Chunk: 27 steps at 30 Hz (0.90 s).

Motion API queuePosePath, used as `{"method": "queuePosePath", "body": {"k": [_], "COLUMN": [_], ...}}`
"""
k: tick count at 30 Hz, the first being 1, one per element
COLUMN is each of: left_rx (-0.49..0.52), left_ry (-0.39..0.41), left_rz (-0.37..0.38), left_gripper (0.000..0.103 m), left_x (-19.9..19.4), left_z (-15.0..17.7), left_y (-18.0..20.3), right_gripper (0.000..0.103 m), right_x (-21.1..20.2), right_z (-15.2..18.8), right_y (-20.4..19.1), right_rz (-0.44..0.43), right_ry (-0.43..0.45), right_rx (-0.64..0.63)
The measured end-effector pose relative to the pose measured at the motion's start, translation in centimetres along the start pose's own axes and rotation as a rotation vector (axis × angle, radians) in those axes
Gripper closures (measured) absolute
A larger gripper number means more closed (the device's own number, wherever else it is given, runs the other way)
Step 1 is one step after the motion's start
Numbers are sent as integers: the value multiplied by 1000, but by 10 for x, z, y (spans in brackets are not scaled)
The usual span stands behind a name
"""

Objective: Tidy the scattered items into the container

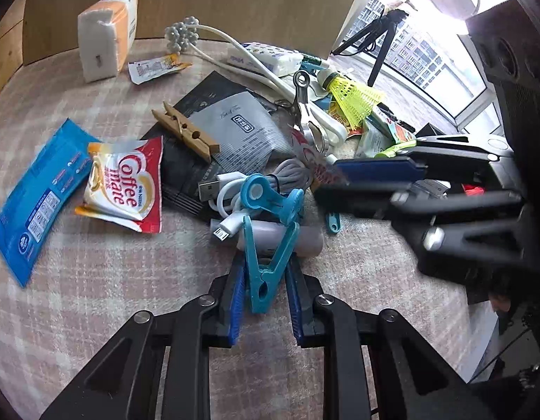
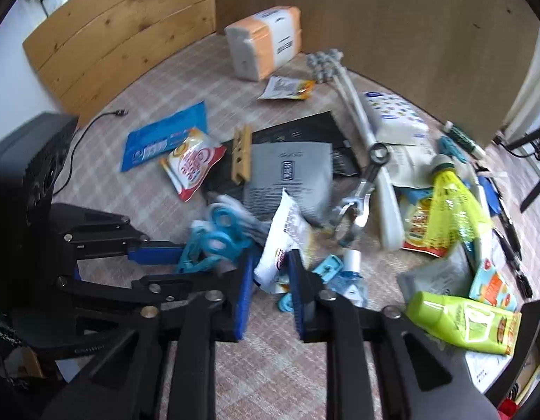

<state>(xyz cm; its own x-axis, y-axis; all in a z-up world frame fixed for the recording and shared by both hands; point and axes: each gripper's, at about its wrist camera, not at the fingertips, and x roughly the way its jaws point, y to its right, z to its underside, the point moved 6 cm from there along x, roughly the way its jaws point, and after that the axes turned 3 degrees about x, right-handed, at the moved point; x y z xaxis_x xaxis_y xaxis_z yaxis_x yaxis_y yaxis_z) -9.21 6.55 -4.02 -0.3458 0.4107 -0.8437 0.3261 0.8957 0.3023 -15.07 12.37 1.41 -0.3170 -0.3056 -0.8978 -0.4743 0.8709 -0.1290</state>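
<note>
A teal plastic clip (image 1: 266, 269) lies on the checked cloth (image 1: 112, 297) against a white tube. My left gripper (image 1: 266, 255) points down over it, both blue pads against the clip's handles. In the right wrist view my right gripper (image 2: 271, 255) holds a white and red sachet (image 2: 283, 231) upright between its pads. It shows from the side in the left wrist view, where the right gripper (image 1: 325, 178) sits at the heap's right edge. No open container is plainly seen; a black box with round holes (image 2: 35, 175) stands at the left.
Scattered around: an orange tissue pack (image 1: 105, 31), a blue packet (image 1: 39, 189), a Coffee mate sachet (image 1: 126, 185), a wooden peg (image 1: 186, 133), a white USB cable (image 1: 231, 189), a metal clip (image 1: 304, 105), a yellow shuttlecock (image 1: 353, 94), a green pouch (image 2: 462, 322). Wooden panels wall the back.
</note>
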Motion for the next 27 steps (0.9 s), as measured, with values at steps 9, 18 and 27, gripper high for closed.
{"method": "queuePosePath", "body": {"k": [9, 18, 27], "left_rx": [-13, -16, 166], "left_ry": [27, 56, 67], "left_rz": [36, 88, 206], "left_gripper": [83, 83, 83], "left_x": [-19, -36, -38], "left_z": [6, -1, -33], "left_y": [3, 26, 122], "right_gripper": [96, 96, 96], "right_x": [-27, -82, -176], "right_z": [9, 32, 112], "right_y": [22, 45, 142], "right_rz": [-94, -107, 78], "right_ry": [58, 164, 297], "right_rx": [152, 250, 485]}}
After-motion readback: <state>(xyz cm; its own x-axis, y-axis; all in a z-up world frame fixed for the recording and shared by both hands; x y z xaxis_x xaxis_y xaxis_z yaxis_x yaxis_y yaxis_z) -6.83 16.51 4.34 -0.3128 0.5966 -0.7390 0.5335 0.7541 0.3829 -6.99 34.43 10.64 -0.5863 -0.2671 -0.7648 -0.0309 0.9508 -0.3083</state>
